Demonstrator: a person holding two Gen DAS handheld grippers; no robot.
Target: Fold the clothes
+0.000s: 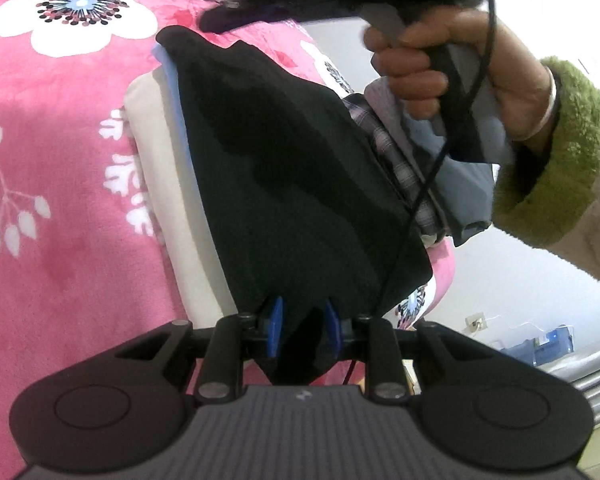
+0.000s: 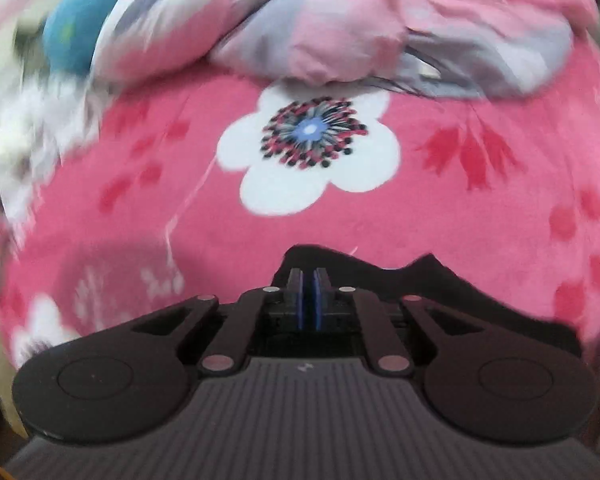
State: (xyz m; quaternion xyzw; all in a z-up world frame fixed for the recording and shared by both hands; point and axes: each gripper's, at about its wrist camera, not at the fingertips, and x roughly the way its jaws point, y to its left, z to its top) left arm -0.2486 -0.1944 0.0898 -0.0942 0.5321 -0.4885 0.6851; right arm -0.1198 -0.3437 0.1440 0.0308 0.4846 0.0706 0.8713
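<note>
- Left wrist view: the left claw (image 1: pixel 302 326) at lower centre holds a bunched fold of the black garment (image 1: pixel 292 168) between its blue pads. That garment runs up the middle of the frame, draped over a cream cloth (image 1: pixel 156 184) and a pale blue layer on the pink flowered bed (image 1: pixel 60 160). A sharp pull could drag those lower layers askew.
- At upper right, a hand (image 1: pixel 460 80) in a green sleeve grips the handle of the other tool, and its black cable (image 1: pixel 428 184) hangs across the garment's right edge. The cable could snag the cloth as the fold goes over.
- A plaid and grey pile (image 1: pixel 420 168) sits just beside the garment's right edge; a sloppy fold could catch it and pull it along.
- Right wrist view: the right claw (image 2: pixel 309 292) at lower centre is nearly closed, with only a slit between the pads and nothing seen in it. Black fabric lies just beneath and beyond the fingers. If it shuts without a proper bite, the far corner stays put.
- Blur at the left of this frame suggests fast motion, which makes a missed grasp likelier.
</note>
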